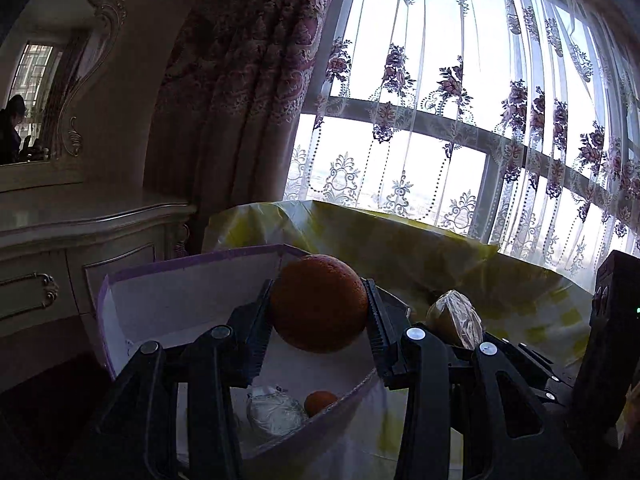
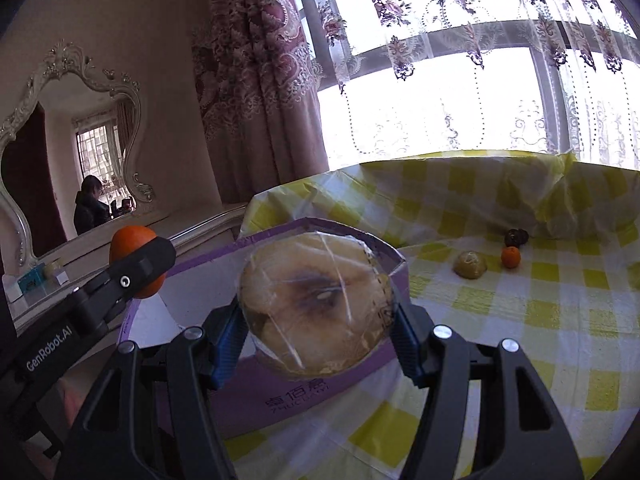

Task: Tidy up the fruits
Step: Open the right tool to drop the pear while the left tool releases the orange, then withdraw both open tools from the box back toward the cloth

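Ornate mirror point(image 2: 72, 152) at 9 o'clock w/ a person reflected in it, white dresser point(image 1: 80, 248) below, heavy floral curtain point(image 2: 260, 80) at 12, sheer embroidered curtain point(image 1: 480, 100) over window at 1–2, yellow-check cloth point(image 2: 540, 320) covering worktop.

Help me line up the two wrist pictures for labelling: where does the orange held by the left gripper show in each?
Left wrist view: the orange sits at centre, clamped in the left gripper, above the purple box.
Right wrist view: the orange is at the left edge, partly behind that gripper.
Shared landmark: the purple box.
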Action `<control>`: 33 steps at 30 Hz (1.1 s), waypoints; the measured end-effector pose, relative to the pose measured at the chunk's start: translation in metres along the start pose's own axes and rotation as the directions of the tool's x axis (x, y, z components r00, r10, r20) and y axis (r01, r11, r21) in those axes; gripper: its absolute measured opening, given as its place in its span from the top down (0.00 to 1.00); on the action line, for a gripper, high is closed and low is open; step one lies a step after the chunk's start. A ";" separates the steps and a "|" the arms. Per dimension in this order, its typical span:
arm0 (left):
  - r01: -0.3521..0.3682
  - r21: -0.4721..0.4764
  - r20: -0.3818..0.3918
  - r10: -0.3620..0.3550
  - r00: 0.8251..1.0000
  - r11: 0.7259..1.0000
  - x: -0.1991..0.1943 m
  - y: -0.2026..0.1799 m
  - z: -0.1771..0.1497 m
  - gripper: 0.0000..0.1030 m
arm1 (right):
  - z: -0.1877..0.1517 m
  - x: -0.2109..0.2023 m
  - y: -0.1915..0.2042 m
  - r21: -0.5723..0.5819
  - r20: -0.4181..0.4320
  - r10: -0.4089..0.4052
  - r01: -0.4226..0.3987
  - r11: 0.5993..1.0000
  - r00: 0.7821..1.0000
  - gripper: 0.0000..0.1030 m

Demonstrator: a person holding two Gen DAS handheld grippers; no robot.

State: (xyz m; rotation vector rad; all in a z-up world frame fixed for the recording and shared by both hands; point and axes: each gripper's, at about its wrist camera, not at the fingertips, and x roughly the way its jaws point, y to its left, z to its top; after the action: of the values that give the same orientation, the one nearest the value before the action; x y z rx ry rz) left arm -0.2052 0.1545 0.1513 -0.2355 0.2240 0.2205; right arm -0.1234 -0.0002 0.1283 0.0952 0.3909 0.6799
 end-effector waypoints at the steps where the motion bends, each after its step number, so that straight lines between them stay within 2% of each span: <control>1: -0.040 -0.007 -0.021 0.040 0.999 0.999 0.005 0.008 0.003 0.61 | 0.002 0.010 0.008 -0.023 -0.028 0.003 -0.003 1.000 1.000 0.38; 4: -0.114 -0.042 -0.133 0.107 0.985 0.993 0.026 0.033 0.007 0.61 | 0.010 0.044 0.029 -0.084 -0.127 -0.007 -0.004 0.996 0.992 0.38; 6: -0.149 -0.043 -0.230 0.135 0.964 0.988 0.044 0.049 0.006 0.61 | 0.011 0.072 0.045 -0.147 -0.231 -0.038 0.003 0.989 0.972 0.38; 10: -0.191 -0.042 -0.392 0.159 0.906 0.981 0.073 0.075 -0.009 0.61 | -0.002 0.117 0.065 -0.257 -0.411 -0.118 0.009 0.966 0.904 0.38; 11: -0.203 -0.028 -0.422 0.172 0.890 0.979 0.079 0.078 -0.013 0.61 | -0.004 0.120 0.073 -0.319 -0.396 -0.162 0.030 0.947 0.904 0.38; 14: -0.214 0.030 -0.427 0.206 0.880 0.976 0.081 0.077 -0.015 0.61 | -0.011 0.134 0.084 -0.390 -0.450 -0.211 0.021 0.921 0.868 0.38; 17: -0.234 0.071 -0.463 0.240 0.853 0.970 0.087 0.078 -0.017 0.61 | -0.015 0.148 0.088 -0.408 -0.503 -0.223 -0.002 0.913 0.835 0.38; 19: -0.249 0.090 -0.498 0.260 0.827 0.964 0.092 0.082 -0.019 0.60 | -0.016 0.156 0.088 -0.418 -0.537 -0.237 -0.011 0.908 0.810 0.37; 20: -0.253 0.109 -0.508 0.273 0.817 0.961 0.093 0.083 -0.019 0.60 | -0.017 0.157 0.088 -0.421 -0.536 -0.242 -0.008 0.907 0.809 0.36; 22: -0.258 0.103 -0.500 0.274 0.821 0.961 0.090 0.086 -0.017 0.54 | -0.017 0.156 0.086 -0.421 -0.519 -0.253 0.013 0.907 0.817 0.18; 24: -0.227 0.077 -0.508 0.234 0.829 0.971 0.089 0.085 -0.016 0.33 | -0.018 0.155 0.084 -0.415 -0.511 -0.240 0.008 0.910 0.825 0.16; 25: -0.220 0.083 -0.516 0.231 0.825 0.972 0.089 0.084 -0.016 0.31 | -0.018 0.155 0.084 -0.415 -0.505 -0.242 0.013 0.910 0.829 0.16; 26: -0.226 0.098 -0.515 0.244 0.822 0.969 0.089 0.082 -0.016 0.30 | -0.018 0.154 0.083 -0.414 -0.501 -0.245 0.019 0.910 0.830 0.16; 28: -0.248 0.132 -0.494 0.280 0.823 0.960 0.087 0.077 -0.015 0.18 | -0.017 0.152 0.083 -0.413 -0.489 -0.247 0.027 0.910 0.837 0.13; 29: -0.282 0.151 -0.478 0.320 0.818 0.947 0.085 0.074 -0.013 0.07 | -0.017 0.151 0.082 -0.407 -0.483 -0.243 0.029 0.913 0.841 0.13; 30: -0.305 0.158 -0.465 0.343 0.816 0.939 0.084 0.073 -0.013 0.06 | -0.017 0.149 0.082 -0.402 -0.476 -0.236 0.029 0.915 0.847 0.13; 33: -0.306 0.175 -0.475 0.352 0.806 0.936 0.086 0.073 -0.014 0.05 | -0.018 0.145 0.081 -0.396 -0.465 -0.230 0.032 0.918 0.855 0.12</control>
State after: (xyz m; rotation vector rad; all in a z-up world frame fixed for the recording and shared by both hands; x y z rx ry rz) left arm -0.1437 0.2360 0.1022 -0.1576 0.7991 0.4960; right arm -0.0753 0.1531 0.0827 -0.4866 0.7576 0.6251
